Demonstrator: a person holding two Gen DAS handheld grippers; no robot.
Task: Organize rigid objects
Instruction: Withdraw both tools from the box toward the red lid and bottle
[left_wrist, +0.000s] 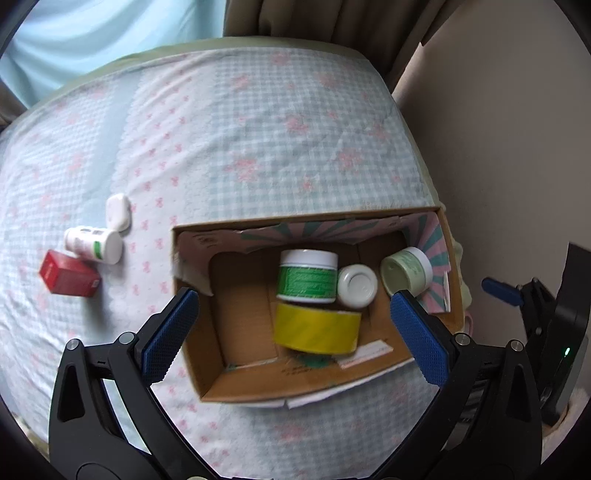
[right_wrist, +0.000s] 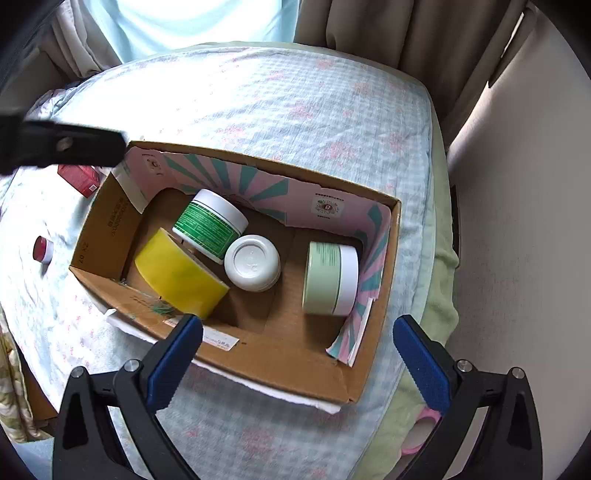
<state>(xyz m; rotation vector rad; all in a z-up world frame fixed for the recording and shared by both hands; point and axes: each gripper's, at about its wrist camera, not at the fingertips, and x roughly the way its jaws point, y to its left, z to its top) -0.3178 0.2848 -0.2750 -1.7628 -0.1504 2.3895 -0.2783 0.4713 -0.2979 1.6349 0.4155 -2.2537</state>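
A: Four items were logged inside the open brown cardboard box (left_wrist: 207, 373) in the left wrist view: a white jar with a green label (left_wrist: 307, 276), a yellow roll of tape (left_wrist: 317, 327) touching it on the near side, a round white lidded jar (left_wrist: 357, 281) just beside the first, and a pale green jar tipped on its side (left_wrist: 406, 270) by the right wall.

B: And outside the box?

A: On the pink-and-blue checked bedspread (left_wrist: 280, 147), left of the box: a red rectangular carton (left_wrist: 68, 274), a white bottle lying on its side (left_wrist: 94, 244) touching it, and a small white rounded case (left_wrist: 118, 212) just beyond. The left gripper (left_wrist: 295, 336) stood wide apart above the box, holding nothing.

B: Right wrist view?

A: Same box (right_wrist: 295, 373), same four contents: green-labelled jar (right_wrist: 209, 224), tape (right_wrist: 181, 275), white jar (right_wrist: 252, 263), pale green jar (right_wrist: 330, 278). The red carton (right_wrist: 83, 179) lay past the far left corner, a small red-capped pot (right_wrist: 43, 249) sat left of the box. The right gripper (right_wrist: 297, 352) was spread wide and empty over the near edge.
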